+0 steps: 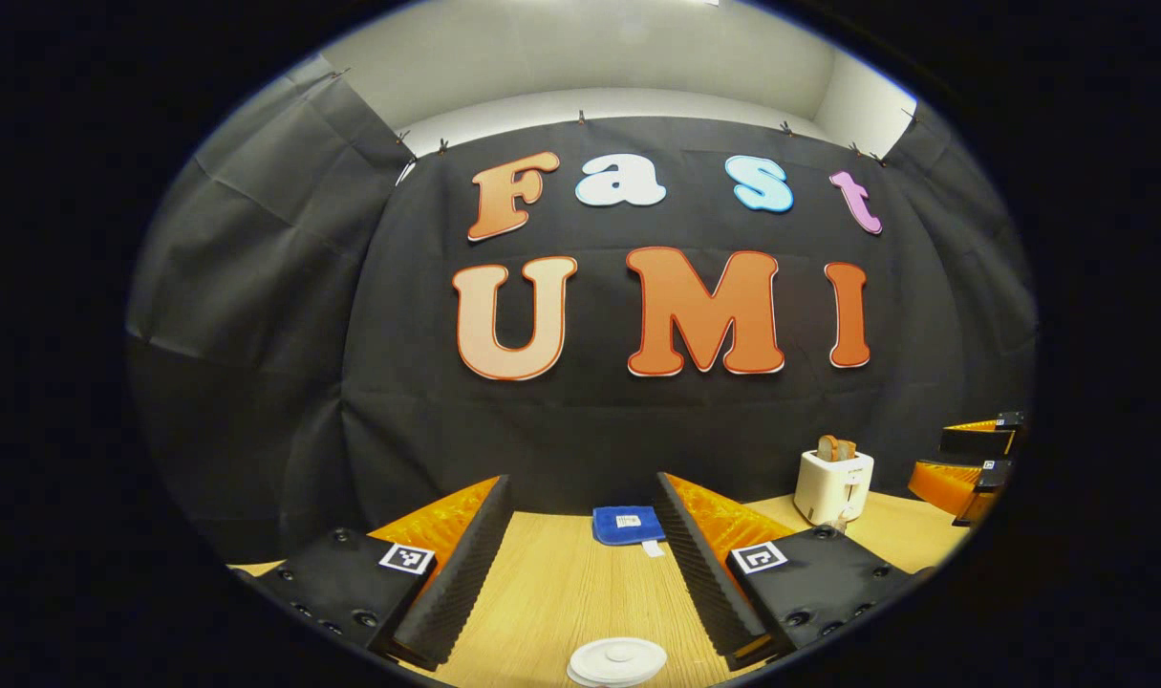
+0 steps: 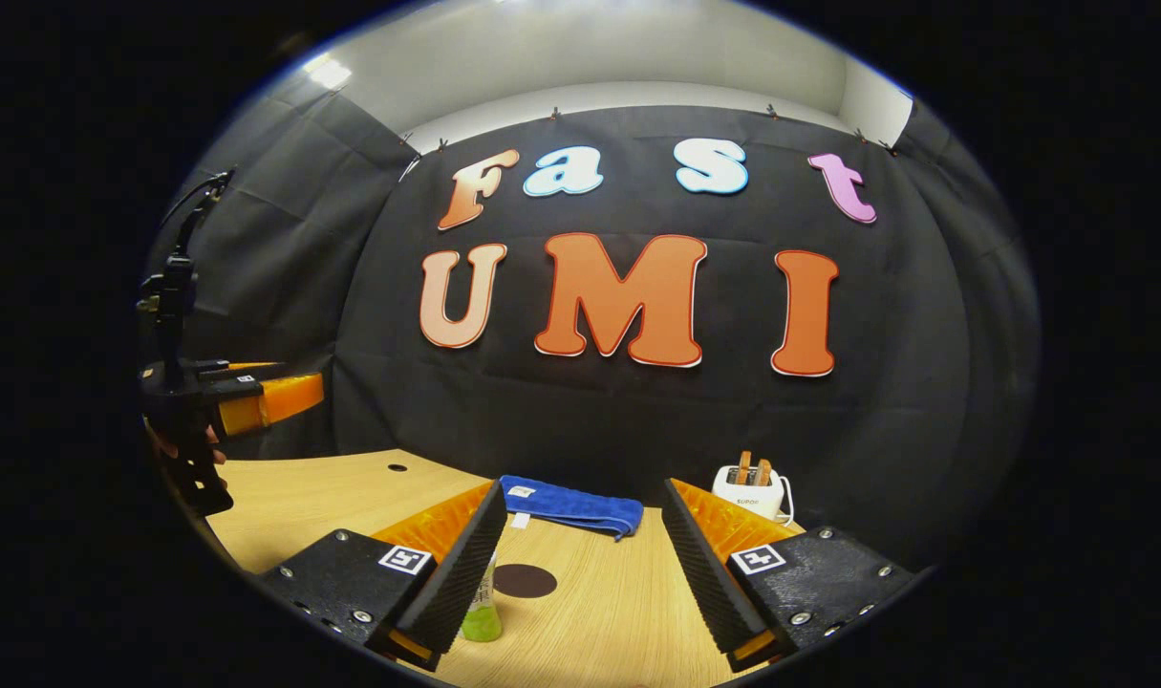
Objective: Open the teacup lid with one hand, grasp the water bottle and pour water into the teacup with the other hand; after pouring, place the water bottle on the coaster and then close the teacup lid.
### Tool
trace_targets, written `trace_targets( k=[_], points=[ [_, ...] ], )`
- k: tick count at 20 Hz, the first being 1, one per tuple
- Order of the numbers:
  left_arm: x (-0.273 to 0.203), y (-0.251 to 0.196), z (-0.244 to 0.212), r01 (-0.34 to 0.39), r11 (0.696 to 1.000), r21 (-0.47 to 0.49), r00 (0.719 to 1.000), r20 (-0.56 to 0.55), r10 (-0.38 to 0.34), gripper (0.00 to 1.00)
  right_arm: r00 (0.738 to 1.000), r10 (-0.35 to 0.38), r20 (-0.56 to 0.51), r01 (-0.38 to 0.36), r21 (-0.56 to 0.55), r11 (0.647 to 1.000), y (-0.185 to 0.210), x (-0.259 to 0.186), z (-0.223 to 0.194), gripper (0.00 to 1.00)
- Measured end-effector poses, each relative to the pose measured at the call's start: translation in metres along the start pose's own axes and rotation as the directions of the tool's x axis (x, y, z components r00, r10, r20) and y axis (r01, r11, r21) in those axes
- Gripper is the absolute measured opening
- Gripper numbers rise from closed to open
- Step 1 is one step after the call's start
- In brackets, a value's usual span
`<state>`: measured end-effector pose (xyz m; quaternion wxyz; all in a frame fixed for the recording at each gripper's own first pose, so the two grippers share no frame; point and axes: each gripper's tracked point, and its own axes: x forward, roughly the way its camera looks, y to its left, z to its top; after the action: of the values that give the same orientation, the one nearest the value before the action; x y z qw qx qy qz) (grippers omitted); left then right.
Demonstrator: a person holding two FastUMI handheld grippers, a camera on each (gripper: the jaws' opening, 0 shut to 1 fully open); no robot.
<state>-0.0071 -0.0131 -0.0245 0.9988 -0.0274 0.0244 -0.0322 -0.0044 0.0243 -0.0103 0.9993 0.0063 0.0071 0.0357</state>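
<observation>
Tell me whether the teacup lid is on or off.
Cannot tell for sure. The white lid lies flat at the bottom edge of the left gripper view, below the open left gripper; no cup body shows beneath it.

Toaster right of towel, coaster before towel.
</observation>
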Motion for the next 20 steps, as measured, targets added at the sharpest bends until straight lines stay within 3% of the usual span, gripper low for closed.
trace_targets(
  k=[12,20],
  points=[
    [-0.01,-0.005,-0.059,0.05,0.999,-0.016,0.988,-0.143,-0.052,0.97,0.998,0.056,-0.043,-0.056,0.005,0.998,0.019,-0.004,-0.023,0.98],
    [-0.017,-0.024,-0.126,0.119,0.992,0.033,0.952,-0.288,-0.104,0.96,0.995,0.061,-0.077,-0.06,0.018,0.998,0.018,-0.007,-0.042,0.98]
  ],
)
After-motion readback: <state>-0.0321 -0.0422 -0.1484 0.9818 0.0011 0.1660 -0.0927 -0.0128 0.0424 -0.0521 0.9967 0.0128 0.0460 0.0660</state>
